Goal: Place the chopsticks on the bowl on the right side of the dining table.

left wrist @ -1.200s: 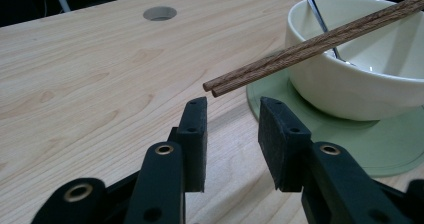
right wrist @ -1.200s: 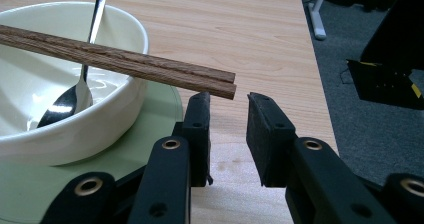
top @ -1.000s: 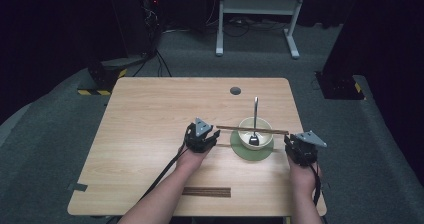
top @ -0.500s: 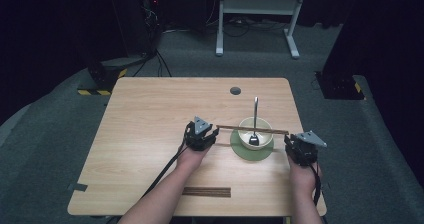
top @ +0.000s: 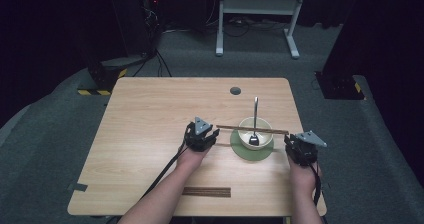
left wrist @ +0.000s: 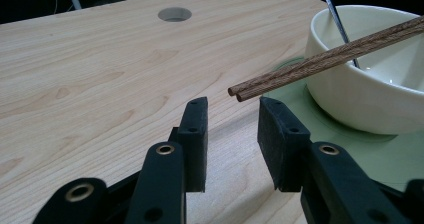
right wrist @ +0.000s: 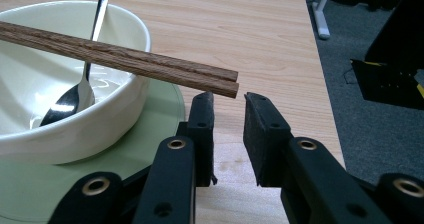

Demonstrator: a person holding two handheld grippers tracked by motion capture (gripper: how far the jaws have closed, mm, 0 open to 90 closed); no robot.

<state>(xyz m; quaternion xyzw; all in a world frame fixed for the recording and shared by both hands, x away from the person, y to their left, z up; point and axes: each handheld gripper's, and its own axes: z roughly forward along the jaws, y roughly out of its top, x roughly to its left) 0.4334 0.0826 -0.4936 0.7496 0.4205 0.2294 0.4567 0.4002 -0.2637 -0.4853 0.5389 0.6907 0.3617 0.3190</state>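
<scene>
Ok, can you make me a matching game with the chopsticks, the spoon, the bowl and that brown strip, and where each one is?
Things:
1. chopsticks
2. spoon
3. bowl
4. brown strip

Places:
A. sitting on the green plate
B. lying flat on the table, near the person's edge
C. lying across the bowl's rim
D. leaning inside the bowl

Pairs: 1-C, 2-D, 3-A, 4-B
</scene>
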